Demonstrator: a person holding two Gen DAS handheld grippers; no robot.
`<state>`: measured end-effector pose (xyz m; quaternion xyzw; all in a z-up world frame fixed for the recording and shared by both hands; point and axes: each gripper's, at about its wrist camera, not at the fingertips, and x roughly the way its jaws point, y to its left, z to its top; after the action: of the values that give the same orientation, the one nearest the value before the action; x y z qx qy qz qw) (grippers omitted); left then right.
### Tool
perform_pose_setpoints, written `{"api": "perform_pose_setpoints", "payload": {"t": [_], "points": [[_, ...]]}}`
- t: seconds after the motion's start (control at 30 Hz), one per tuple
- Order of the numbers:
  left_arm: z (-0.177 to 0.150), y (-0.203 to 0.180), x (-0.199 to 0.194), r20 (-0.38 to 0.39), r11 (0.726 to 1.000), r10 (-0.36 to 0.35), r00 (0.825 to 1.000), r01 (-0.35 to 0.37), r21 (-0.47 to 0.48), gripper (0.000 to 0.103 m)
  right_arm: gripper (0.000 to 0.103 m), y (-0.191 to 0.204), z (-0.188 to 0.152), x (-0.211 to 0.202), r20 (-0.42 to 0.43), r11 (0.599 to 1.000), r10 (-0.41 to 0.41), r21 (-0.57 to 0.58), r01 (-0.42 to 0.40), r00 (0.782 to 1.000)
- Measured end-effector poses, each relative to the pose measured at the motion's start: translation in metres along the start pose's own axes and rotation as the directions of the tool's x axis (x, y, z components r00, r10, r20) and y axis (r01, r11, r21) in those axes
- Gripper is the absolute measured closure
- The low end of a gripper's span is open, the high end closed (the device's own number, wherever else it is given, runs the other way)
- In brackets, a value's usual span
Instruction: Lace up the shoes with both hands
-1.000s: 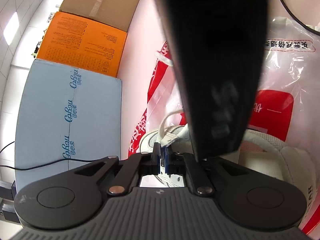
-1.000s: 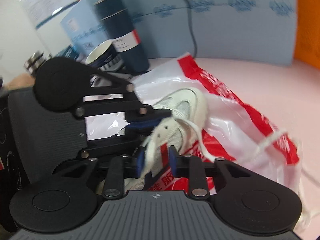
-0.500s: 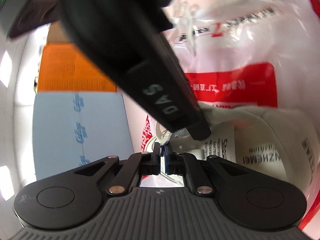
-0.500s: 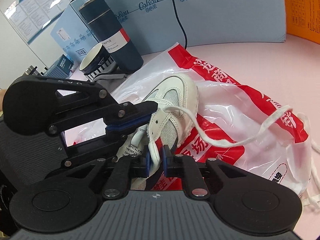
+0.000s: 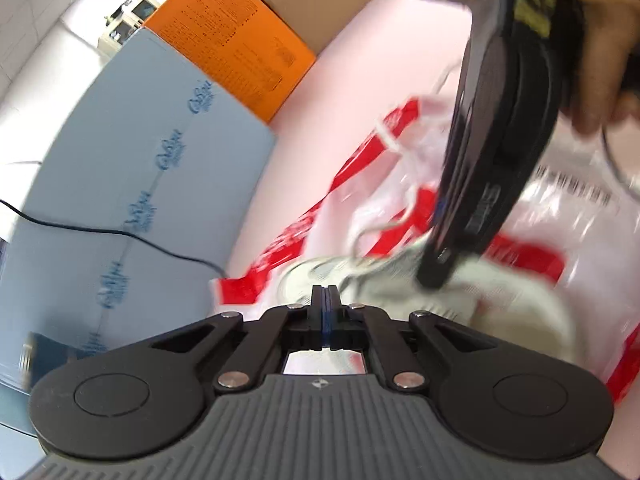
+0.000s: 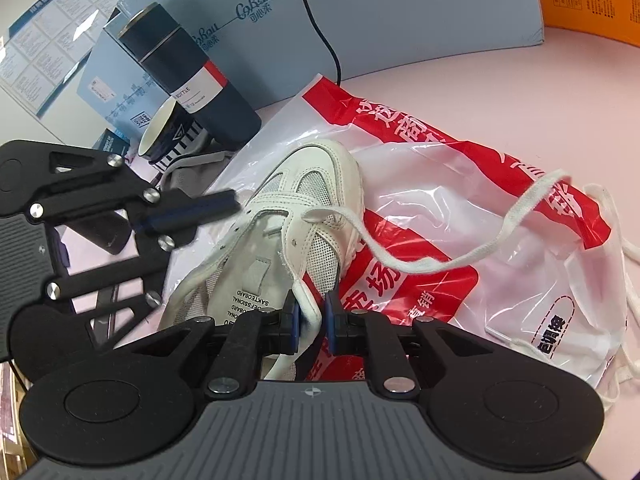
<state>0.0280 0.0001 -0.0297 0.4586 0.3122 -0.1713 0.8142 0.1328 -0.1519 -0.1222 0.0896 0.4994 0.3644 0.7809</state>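
A white sneaker (image 6: pixel 308 200) lies toe-away on a red and white plastic bag (image 6: pixel 460 220). My right gripper (image 6: pixel 311 314) is shut on the shoe's right eyelet flap, low in the right wrist view. One long white lace (image 6: pixel 440 266) runs from a front eyelet out to the right over the bag. My left gripper (image 6: pixel 226 203) hovers shut just left of and above the shoe's front eyelets, with nothing seen between its pads. In the blurred left wrist view the left gripper (image 5: pixel 325 296) is shut, and the right gripper (image 5: pixel 436 272) reaches down onto the sneaker (image 5: pixel 500 292).
On the pink table (image 6: pixel 500 92) a dark bottle (image 6: pixel 192 80) and a paper cup (image 6: pixel 172 136) stand left of the shoe's toe. Blue cartons (image 6: pixel 400 12), an orange box (image 5: pixel 240 40) and a black cable (image 6: pixel 320 36) line the back. A hand (image 5: pixel 600 60) holds the right gripper.
My left gripper has risen, rolled and drawn back from the shoe's tongue. My right gripper's jaws have narrowed onto the eyelet flap and its view has rolled.
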Motion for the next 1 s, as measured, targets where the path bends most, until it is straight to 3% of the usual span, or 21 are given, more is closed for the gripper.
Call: {"api": "perform_pose_setpoints", "payload": {"t": [0.07,0.17,0.27,0.33,0.4,0.53,0.7,0.9,0.97,1.0], "points": [[-0.011,-0.003,-0.008,-0.017,0.998,0.046,0.999,-0.045,0.047,0.103,0.091,0.0,0.0,0.0,0.005,1.0,0.004,0.001,-0.004,1.0],[-0.025,0.003,-0.013,0.021,0.999,0.0,1.0,-0.001,0.045,0.1,0.088,0.002,0.0,0.001,0.01,1.0,0.003,-0.005,-0.003,1.0],[-0.011,-0.007,-0.001,0.03,0.997,-0.012,0.999,0.009,0.081,0.096,0.086,0.001,0.0,0.002,0.012,1.0,0.004,0.004,-0.004,1.0],[-0.01,-0.015,-0.004,0.025,0.996,0.013,1.0,-0.015,0.089,0.076,0.086,-0.001,-0.001,0.001,0.014,0.999,0.014,0.032,-0.014,1.0],[-0.007,-0.021,0.001,0.021,0.994,0.038,0.999,-0.04,0.104,0.067,0.086,-0.003,-0.002,0.0,0.019,0.998,0.024,0.049,-0.025,1.0],[0.001,-0.025,0.014,0.006,0.992,0.024,1.0,-0.025,0.122,0.067,0.086,-0.001,-0.002,-0.001,0.029,0.998,0.031,0.052,-0.033,0.999],[0.009,-0.037,0.032,-0.013,0.983,0.064,0.998,-0.061,0.172,0.071,0.082,-0.001,-0.002,-0.002,0.038,0.997,0.04,0.062,-0.042,0.998],[0.008,-0.052,0.043,-0.031,0.957,0.119,0.992,-0.106,0.271,0.063,0.078,-0.003,-0.002,-0.001,0.042,0.996,0.049,0.075,-0.052,0.998],[0.007,-0.054,0.041,-0.023,0.953,0.127,0.992,-0.115,0.281,0.074,0.075,-0.004,-0.002,-0.001,0.042,0.996,0.045,0.076,-0.048,0.998],[0.007,-0.054,0.039,-0.024,0.955,0.119,0.993,-0.108,0.278,0.089,0.074,-0.004,-0.002,-0.002,0.044,0.996,0.044,0.074,-0.047,0.998]]}}
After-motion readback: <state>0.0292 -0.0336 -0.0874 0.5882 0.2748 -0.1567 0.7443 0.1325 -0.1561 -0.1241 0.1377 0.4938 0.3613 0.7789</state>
